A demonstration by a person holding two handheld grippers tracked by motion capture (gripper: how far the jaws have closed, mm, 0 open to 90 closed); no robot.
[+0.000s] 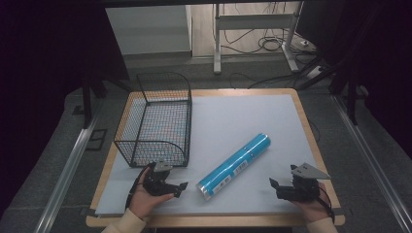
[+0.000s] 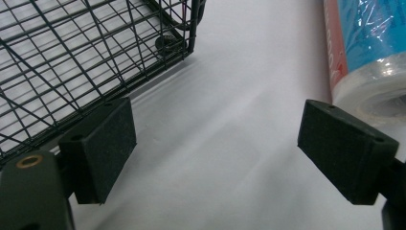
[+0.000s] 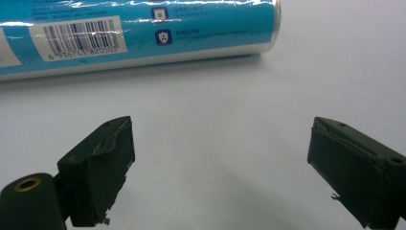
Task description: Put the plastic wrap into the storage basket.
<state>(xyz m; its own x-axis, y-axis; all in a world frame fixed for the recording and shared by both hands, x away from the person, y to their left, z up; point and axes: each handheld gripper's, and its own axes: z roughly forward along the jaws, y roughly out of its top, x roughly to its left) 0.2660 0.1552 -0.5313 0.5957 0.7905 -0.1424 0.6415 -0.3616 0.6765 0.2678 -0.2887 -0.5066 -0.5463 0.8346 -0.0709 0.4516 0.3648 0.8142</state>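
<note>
A black wire basket (image 1: 155, 119) is standing on the left part of a pale grey mat (image 1: 272, 126) that is covering most of a wooden table (image 1: 311, 141), its left side running close along the mat's left edge and its rounded near wall facing the person. A blue roll in clear film (image 1: 235, 165) is lying on its side near the middle of the mat, slanting from the near left up toward the far right, well apart from the basket, with open mat showing between them. The left gripper (image 1: 179, 187) is being held low over the near edge just in front of the basket's near right corner, its jaws standing wide apart and gripping nothing; in the left gripper view the basket's corner (image 2: 182, 38) is sitting just past the left jaw and the roll's near end (image 2: 373, 72) is showing just past the right jaw, with bare mat between. The right gripper (image 1: 274, 187) is being held near the mat's near right corner, also spread wide and empty, pointing toward the roll; in the right gripper view the roll (image 3: 143, 33) is lying crosswise ahead of the jaws, barcode side up, apart from both. Wide bare mat is lying to the right of the roll and beyond it. Around the table, grey flooring, a white desk frame (image 1: 252, 29) and loose cables are showing in a dim room.
</note>
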